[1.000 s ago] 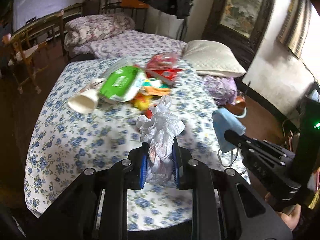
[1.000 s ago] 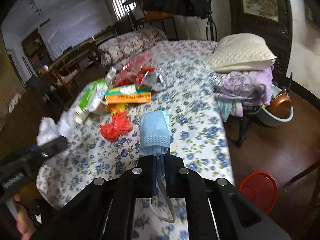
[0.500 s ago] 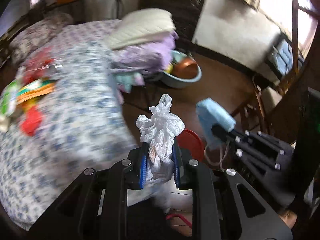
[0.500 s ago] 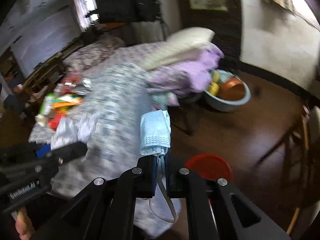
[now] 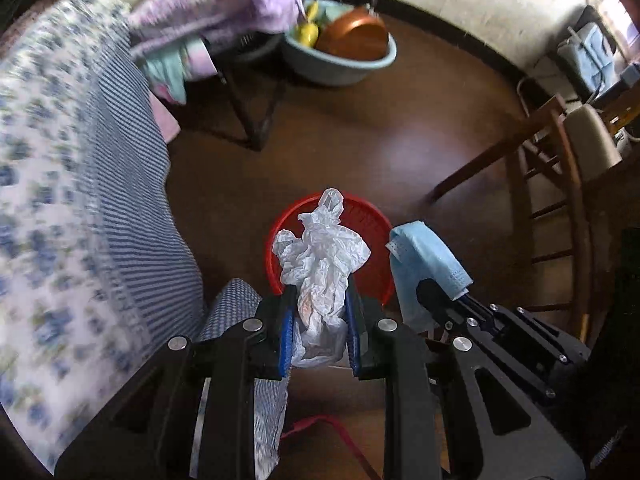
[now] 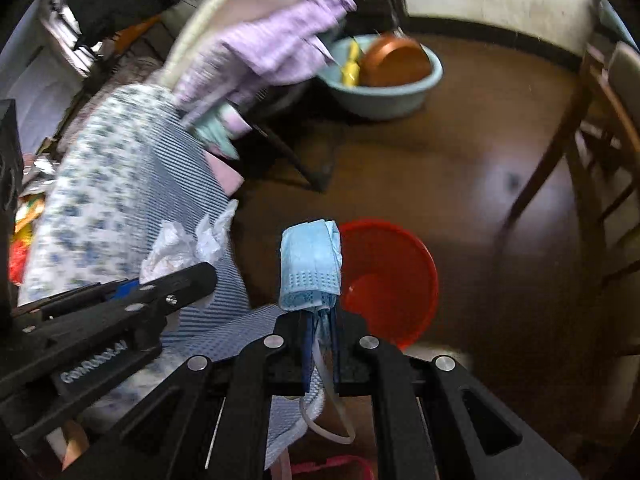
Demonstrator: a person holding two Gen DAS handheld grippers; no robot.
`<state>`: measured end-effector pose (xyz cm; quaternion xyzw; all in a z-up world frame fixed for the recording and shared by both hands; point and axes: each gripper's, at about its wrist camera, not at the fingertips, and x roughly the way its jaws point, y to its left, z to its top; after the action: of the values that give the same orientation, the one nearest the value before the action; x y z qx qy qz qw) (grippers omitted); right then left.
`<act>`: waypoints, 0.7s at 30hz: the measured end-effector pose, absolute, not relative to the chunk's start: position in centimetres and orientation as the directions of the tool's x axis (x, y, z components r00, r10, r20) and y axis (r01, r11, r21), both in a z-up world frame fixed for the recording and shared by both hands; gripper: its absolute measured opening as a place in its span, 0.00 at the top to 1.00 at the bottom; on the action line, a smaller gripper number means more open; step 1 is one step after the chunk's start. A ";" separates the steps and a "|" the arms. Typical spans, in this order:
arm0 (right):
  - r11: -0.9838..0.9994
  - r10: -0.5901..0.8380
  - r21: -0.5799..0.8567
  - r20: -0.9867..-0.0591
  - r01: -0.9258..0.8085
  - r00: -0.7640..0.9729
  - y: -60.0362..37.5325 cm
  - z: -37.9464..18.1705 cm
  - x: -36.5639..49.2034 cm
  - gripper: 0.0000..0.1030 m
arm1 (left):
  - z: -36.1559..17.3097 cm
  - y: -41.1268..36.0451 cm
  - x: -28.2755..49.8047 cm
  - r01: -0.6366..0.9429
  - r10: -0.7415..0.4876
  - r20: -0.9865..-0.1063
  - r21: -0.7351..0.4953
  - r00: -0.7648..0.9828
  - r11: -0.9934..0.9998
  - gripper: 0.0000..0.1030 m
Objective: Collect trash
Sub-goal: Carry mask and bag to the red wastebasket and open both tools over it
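My left gripper (image 5: 318, 304) is shut on a crumpled white plastic bag (image 5: 320, 256) and holds it above a red basket (image 5: 372, 240) on the floor. My right gripper (image 6: 320, 320) is shut on a folded blue face mask (image 6: 310, 264), held beside and left of the red basket (image 6: 388, 276). The right gripper with the mask (image 5: 428, 264) also shows at the right in the left wrist view. The left gripper with the bag (image 6: 180, 244) shows at the left in the right wrist view.
The floral bedcover (image 5: 72, 200) hangs at the left. A light blue basin (image 5: 340, 60) with a copper bowl sits on the brown floor further off. A wooden chair (image 5: 560, 184) stands at the right. More trash (image 6: 24, 216) lies on the bed.
Both grippers have swung right, away from the bed and down towards the floor. The red basket is now directly below them. Both still hold their items.
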<state>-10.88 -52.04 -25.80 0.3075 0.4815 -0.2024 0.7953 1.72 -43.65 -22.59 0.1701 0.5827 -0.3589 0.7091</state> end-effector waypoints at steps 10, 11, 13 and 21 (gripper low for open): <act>0.694 -0.004 0.258 -0.932 0.672 0.362 -54.3 -33.1 -8.9 0.92 | -28.8 -45.4 4.1 0.677 -0.266 -0.964 -0.215 -0.030 0.704 0.76; 0.691 -0.004 0.256 -0.934 0.676 0.358 -54.5 -33.6 -8.7 0.91 | -29.3 -45.4 4.3 0.667 -0.264 -0.963 -0.227 -0.046 0.710 0.76; 0.685 -0.004 0.256 -0.935 0.683 0.354 -54.8 -34.4 -8.4 0.90 | -29.7 -45.5 4.7 0.656 -0.273 -0.960 -0.245 -0.061 0.714 0.76; 0.691 -0.036 0.201 -0.950 0.694 0.310 -55.4 -36.7 -7.3 0.53 | -30.9 -46.7 5.0 0.660 -0.272 -0.960 -0.248 -0.068 0.709 0.76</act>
<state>-7.31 -55.35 -36.71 0.3080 0.5342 -0.2438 0.7486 5.01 -46.74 -30.87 0.1511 0.6415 -0.3502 0.6656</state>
